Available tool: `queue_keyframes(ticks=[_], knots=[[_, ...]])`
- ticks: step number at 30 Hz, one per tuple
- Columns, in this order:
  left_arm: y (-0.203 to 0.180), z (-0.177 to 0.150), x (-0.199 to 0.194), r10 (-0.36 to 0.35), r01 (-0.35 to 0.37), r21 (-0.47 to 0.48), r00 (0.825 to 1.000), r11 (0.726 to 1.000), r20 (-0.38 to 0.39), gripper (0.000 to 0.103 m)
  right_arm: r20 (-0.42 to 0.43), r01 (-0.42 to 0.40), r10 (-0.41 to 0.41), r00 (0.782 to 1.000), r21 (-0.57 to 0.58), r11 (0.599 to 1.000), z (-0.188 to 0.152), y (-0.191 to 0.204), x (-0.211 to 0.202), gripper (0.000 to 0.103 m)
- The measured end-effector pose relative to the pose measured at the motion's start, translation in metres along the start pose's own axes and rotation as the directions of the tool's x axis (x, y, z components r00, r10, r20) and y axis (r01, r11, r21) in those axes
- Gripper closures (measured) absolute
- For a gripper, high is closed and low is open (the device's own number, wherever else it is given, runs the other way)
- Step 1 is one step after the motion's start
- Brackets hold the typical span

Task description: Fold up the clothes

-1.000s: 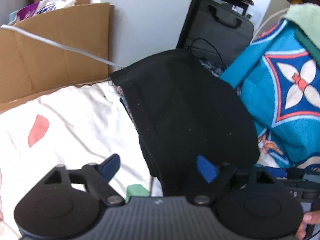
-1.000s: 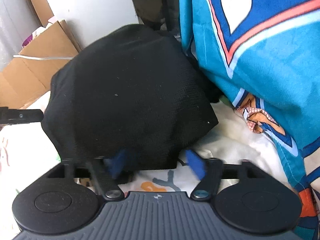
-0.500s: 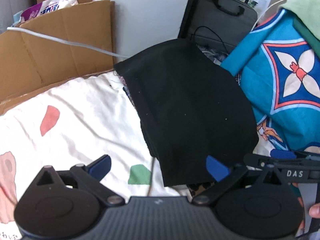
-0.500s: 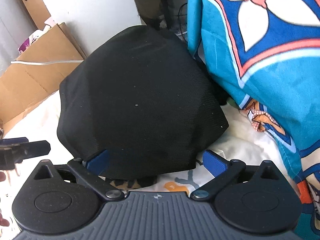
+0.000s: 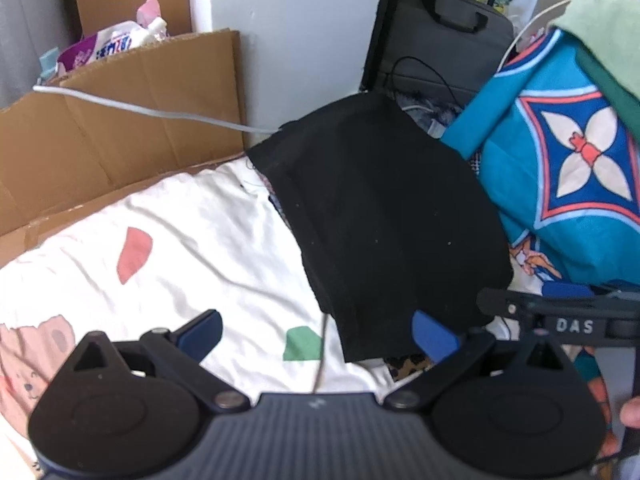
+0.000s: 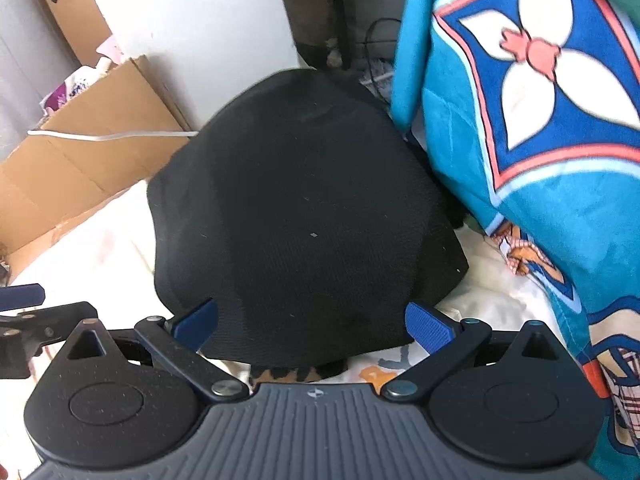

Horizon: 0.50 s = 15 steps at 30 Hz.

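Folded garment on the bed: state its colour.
Plain black garment, clearest in the right wrist view.

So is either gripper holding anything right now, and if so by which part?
Nothing is held. The left gripper and right gripper both stand open, with the folded black garment lying free on the bed sheet.

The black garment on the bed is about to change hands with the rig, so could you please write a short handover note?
Left gripper: jaws open, holding nothing, over the white patterned sheet at the garment's near left edge.
Right gripper: jaws open, empty, at the near hem.
Black garment: lies folded and flat on the sheet, with a leopard-print fabric peeking out beneath its near edge; the blue patterned blanket hangs just to its right.
Done: this piece appears folded and released.
Left: probably fetching the next piece; I cannot tell which pieces remain.
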<state>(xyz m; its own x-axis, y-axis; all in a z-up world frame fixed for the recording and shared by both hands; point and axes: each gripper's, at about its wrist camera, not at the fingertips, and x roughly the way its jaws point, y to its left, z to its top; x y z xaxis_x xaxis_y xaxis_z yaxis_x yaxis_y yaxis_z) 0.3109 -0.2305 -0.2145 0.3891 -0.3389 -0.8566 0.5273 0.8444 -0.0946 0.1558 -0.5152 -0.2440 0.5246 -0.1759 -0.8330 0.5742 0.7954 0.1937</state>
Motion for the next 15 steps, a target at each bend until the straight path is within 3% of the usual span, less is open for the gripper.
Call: queue_keyframes(ticks=[8,15], knots=[[0.025,-0.003,-0.040,0.047,-0.047,-0.016,0.999,0.999,0.012,0.000,-0.005,-0.013,0.013,1.000,-0.035,0.999,0.019,0.030,-0.032,0.000],[0.033,-0.001,-0.083,0.094,-0.095,-0.035,0.995,0.995,-0.045,0.000,0.025,-0.003,0.005,1.000,-0.056,0.998,0.045,0.048,-0.078,0.000]])
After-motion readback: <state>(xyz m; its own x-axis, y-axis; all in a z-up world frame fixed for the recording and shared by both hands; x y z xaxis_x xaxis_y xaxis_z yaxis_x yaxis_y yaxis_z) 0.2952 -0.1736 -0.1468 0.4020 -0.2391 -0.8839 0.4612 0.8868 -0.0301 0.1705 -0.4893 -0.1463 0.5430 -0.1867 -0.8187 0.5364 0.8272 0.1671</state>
